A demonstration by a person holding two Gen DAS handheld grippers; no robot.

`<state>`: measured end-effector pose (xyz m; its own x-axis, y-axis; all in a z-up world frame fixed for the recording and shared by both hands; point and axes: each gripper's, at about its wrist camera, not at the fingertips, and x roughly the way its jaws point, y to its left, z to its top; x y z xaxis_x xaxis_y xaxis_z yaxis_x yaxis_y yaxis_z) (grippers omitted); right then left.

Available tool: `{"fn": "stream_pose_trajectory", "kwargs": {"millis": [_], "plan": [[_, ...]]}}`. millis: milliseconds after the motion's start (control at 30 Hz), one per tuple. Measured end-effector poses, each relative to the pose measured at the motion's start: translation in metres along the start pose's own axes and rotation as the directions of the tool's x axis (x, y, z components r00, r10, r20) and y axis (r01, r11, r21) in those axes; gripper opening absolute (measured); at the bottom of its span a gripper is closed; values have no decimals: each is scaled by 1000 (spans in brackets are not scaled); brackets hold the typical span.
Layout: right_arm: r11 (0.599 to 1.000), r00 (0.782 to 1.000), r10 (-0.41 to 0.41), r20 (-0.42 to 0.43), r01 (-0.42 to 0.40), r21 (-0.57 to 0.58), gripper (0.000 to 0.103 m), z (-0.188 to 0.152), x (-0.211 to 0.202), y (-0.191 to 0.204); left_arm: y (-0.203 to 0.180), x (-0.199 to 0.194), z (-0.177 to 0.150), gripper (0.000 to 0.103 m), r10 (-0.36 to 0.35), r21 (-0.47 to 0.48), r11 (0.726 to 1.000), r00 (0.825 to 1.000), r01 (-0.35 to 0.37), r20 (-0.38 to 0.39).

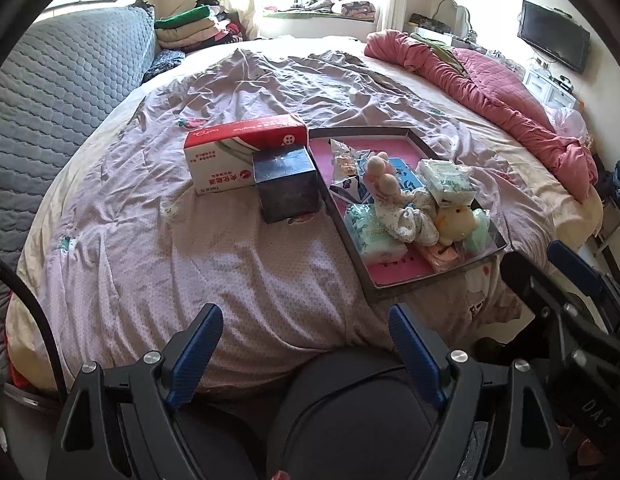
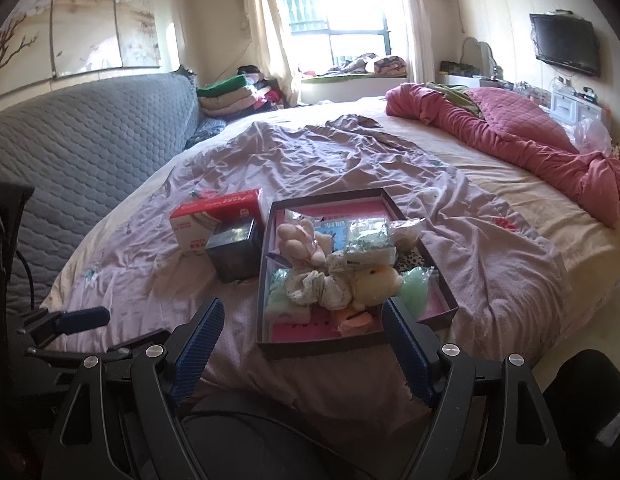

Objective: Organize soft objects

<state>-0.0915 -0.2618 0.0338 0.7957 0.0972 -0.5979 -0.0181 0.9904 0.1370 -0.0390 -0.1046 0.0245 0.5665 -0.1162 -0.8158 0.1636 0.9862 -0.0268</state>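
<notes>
A shallow dark tray (image 1: pixel 393 291) (image 2: pixel 266 280) with a pink bottom lies on the bed. It holds soft things: a yellow plush chick (image 1: pixel 455 218) (image 2: pixel 375 280), a pink plush toy (image 1: pixel 379 174) (image 2: pixel 300 240), a patterned cloth (image 1: pixel 409 216) (image 2: pixel 317 286) and tissue packs (image 1: pixel 445 180) (image 2: pixel 367 242). My left gripper (image 1: pixel 306 334) is open and empty, near the bed's front edge, left of the tray. My right gripper (image 2: pixel 302 330) is open and empty just before the tray's near rim. The right gripper also shows at the right of the left wrist view (image 1: pixel 565 276).
A red and white tissue box (image 1: pixel 238 156) (image 2: pixel 214 220) and a dark cube box (image 1: pixel 288 184) (image 2: pixel 234 252) stand left of the tray. A rumpled lilac sheet (image 1: pixel 190 260) covers the bed. A pink quilt (image 1: pixel 509 108) lies at the right, a grey headboard (image 1: pixel 50 120) at the left.
</notes>
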Motion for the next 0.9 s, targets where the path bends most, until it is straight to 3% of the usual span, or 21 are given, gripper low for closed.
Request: {"fn": "stream_pose_trajectory", "kwargs": {"millis": [900], "plan": [[1000,1000,1,-20,-1,3,82,-3,4,0,5,3,-2,84,16,-12,1000,1000,-16,-11]]}}
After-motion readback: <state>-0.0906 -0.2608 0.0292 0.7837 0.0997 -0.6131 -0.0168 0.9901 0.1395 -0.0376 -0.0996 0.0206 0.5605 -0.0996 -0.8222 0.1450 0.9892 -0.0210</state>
